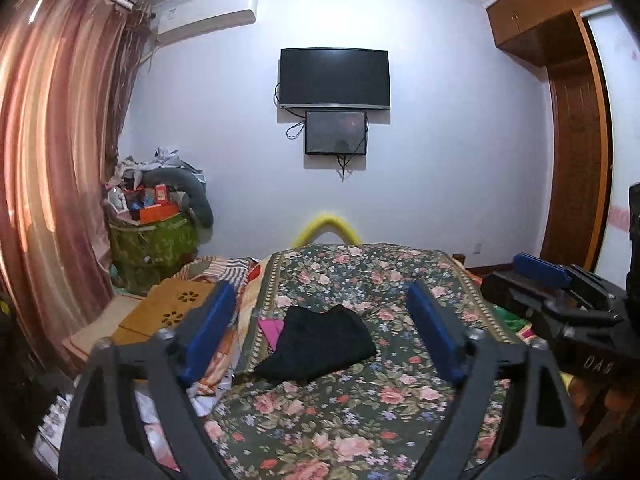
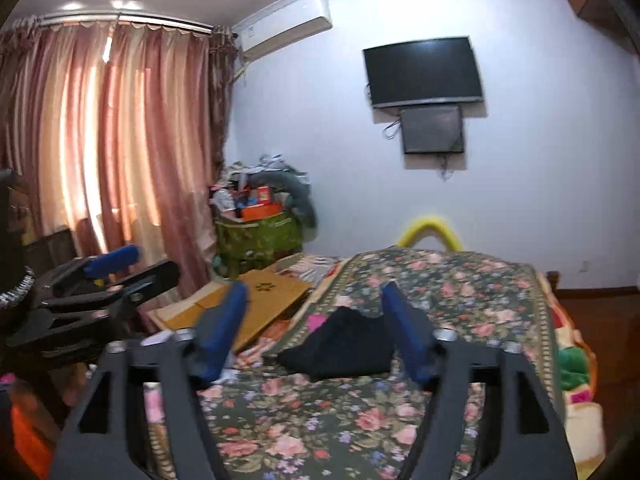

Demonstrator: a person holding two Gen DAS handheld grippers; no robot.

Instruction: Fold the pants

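Observation:
Black pants [image 1: 320, 344] lie in a folded bundle on the floral bedspread [image 1: 360, 412], near its left edge; they also show in the right wrist view [image 2: 344, 350]. My left gripper [image 1: 320, 300] is open and empty, held above the bed on the near side of the pants. My right gripper [image 2: 314, 300] is open and empty too, above the bed at about the same distance. Each gripper shows in the other's view: the right gripper [image 1: 540, 270] at the right edge, the left gripper [image 2: 116, 258] at the left edge.
A pink cloth [image 1: 272, 330] peeks out beside the pants. Flat cardboard [image 1: 168, 308] and striped bedding lie left of the bedspread. A green bag with clutter [image 1: 154, 236] stands by the curtain [image 1: 48, 160]. A TV [image 1: 334, 78] hangs on the far wall.

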